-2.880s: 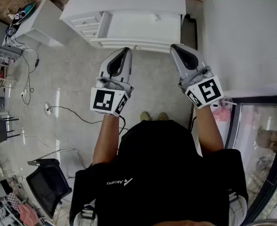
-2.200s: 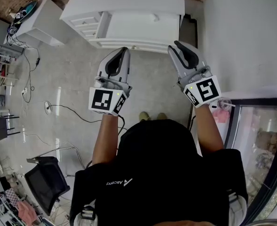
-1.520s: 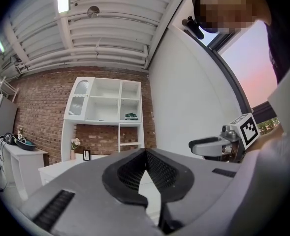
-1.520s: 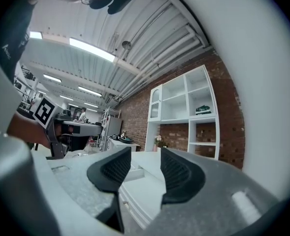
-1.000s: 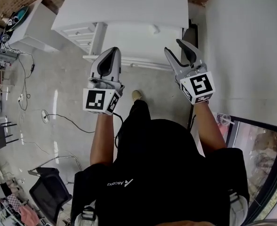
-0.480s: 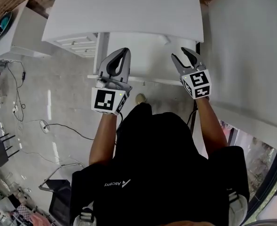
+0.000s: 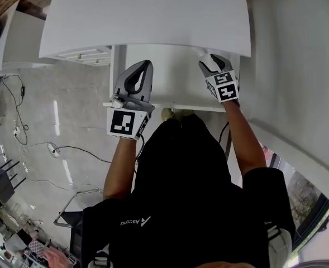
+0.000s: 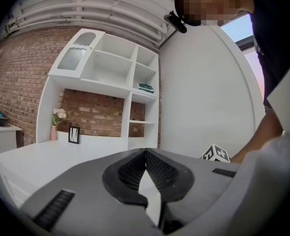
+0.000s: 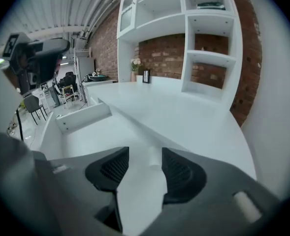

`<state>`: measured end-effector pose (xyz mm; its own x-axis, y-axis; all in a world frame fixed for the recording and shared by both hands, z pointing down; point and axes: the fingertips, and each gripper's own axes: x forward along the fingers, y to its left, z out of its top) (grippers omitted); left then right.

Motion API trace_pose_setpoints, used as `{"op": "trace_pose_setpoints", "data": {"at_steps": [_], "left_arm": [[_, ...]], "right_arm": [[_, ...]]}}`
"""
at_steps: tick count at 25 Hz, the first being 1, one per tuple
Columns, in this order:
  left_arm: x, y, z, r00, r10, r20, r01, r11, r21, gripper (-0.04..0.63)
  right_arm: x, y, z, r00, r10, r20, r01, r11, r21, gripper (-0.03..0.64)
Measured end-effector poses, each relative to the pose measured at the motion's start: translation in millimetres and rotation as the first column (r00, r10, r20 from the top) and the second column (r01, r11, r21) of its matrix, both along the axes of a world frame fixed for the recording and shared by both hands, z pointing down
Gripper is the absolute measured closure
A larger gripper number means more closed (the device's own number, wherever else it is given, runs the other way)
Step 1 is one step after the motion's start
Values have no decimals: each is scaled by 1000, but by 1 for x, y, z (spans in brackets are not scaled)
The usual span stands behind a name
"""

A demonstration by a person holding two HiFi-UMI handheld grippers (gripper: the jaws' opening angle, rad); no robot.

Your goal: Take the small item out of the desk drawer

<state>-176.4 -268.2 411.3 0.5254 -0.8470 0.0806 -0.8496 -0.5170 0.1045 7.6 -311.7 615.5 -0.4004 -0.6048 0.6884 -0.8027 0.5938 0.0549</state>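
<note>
The right gripper (image 7: 210, 63) is hanging low over the back right part of the open desk drawer (image 7: 164, 85). Its jaws are standing moderately apart. The small white item (image 9: 154, 157) is lying on the drawer floor in the gap between them, closer to the right-hand jaw, and neither jaw is touching it. The left gripper (image 7: 143, 67) is hovering over the drawer's left side, its jaws pressed together on nothing.

The grasp seems to be the step in hand. It is calling for a slight shift of the right gripper toward the drawer's right wall, so the item is sitting centred. Then comes a drop until the tips are almost brushing the drawer floor, and a slow close.

The item is looking like a short stub. Its long axis seems to be running from the drawer's front toward its back, far end pointing at the back, so the jaws would be closing across its narrow width. White on white, its outline is staying hard to judge
</note>
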Motion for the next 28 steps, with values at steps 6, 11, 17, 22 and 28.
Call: {"op": "trace_pose_setpoints", "data": {"at_steps": [6, 11, 17, 22, 28], "left_arm": [[2, -23, 34, 1000, -15, 16, 16, 998, -57, 597], [0, -25, 52, 999, -36, 29, 39, 994, -101, 597], [-1, -30, 66, 997, -60, 40, 65, 989, -136, 597], [-5, -28, 71, 996, -70, 52, 77, 985, -153, 597], [-6, -22, 71, 996, -79, 51, 85, 985, -152, 597]], "right_arm": [[8, -28, 66, 999, -3, -47, -1, 996, -87, 410], [6, -39, 95, 999, 2, -47, -7, 993, -116, 402], [3, -53, 111, 998, -13, -54, 6, 991, -131, 400], [4, -57, 117, 998, -18, -67, 10, 992, -125, 412], [2, -48, 114, 996, -53, -71, 43, 990, -133, 449]]}}
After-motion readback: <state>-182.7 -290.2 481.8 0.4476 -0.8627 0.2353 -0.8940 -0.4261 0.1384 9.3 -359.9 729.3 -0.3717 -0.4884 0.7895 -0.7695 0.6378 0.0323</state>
